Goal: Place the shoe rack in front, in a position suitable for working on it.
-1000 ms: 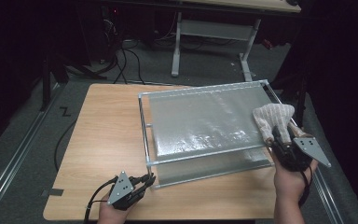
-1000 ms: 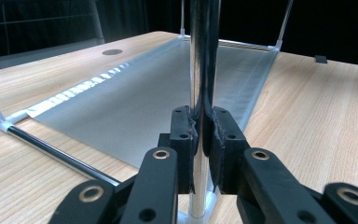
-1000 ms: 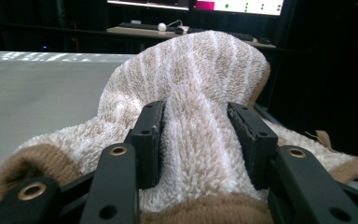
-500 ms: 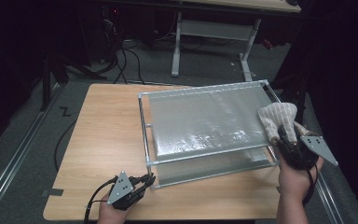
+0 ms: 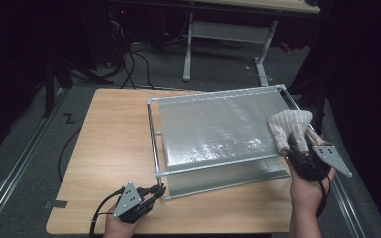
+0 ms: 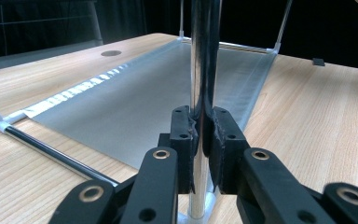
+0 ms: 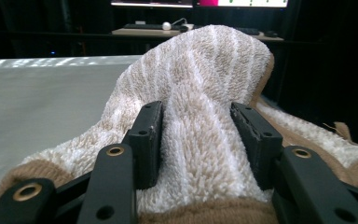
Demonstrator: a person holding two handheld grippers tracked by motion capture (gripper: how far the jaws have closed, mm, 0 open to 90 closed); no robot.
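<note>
A metal frame rack (image 5: 155, 139) with a grey frosted sheet (image 5: 213, 129) stretched across it stands on the wooden table (image 5: 109, 134). My left gripper (image 5: 155, 191) is shut on the rack's near-left upright post (image 6: 200, 70), which rises between its jaws. My right gripper (image 5: 293, 145) is shut on a beige-and-white striped fluffy cloth (image 5: 288, 124) at the sheet's right edge. In the right gripper view the cloth (image 7: 205, 93) bulges up between the jaws and drapes over the sheet (image 7: 42, 102).
The rack covers the table's right half; bare wood lies to the left and along the front edge. Another table's legs (image 5: 188, 44) and cables (image 5: 134, 59) stand on the floor behind. A metal rail (image 5: 15, 163) runs along the floor at left.
The right gripper has drawn the cloth slightly back and rightward along the sheet's right edge. The left gripper has stayed put on the post.
</note>
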